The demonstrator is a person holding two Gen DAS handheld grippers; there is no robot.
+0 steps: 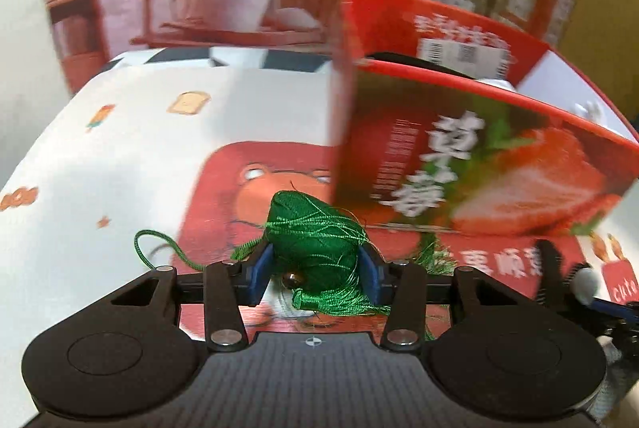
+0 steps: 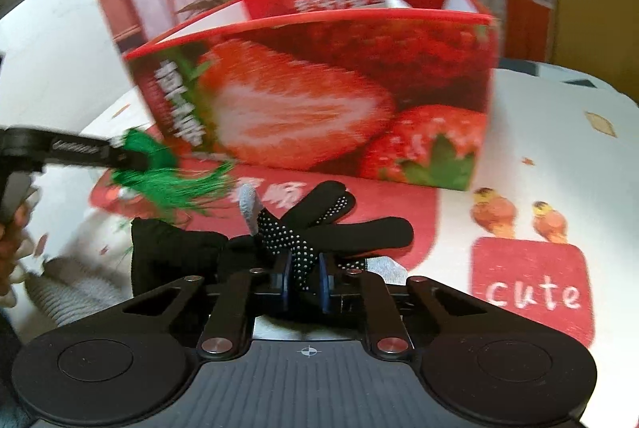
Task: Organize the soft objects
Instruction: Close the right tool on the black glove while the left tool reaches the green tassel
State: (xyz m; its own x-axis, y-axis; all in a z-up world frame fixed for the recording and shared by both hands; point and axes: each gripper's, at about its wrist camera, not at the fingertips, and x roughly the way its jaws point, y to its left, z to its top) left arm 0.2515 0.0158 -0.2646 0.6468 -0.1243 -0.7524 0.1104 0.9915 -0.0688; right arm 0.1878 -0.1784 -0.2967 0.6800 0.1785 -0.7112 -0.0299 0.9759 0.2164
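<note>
Two grippers each carry a soft item, likely bound for the strawberry box (image 2: 319, 96) standing beyond them on the tablecloth (image 2: 551, 156). The right gripper (image 2: 304, 278) is clamped on a black glove (image 2: 319, 228) with white grip dots, which drapes limply. The left gripper (image 1: 315, 268) pinches a green thread-wrapped tassel ornament (image 1: 313, 232), near the box's corner.

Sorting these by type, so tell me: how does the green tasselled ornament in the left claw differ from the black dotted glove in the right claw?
The green ornament is a plump, thread-wound lump with a loose tassel; the black glove is flat and limp, with pale grip dots. The left claw spans the ornament's full width, while the right claw pinches only a thin strip of the glove. Both are soft, and both are held in front of the strawberry box.
</note>
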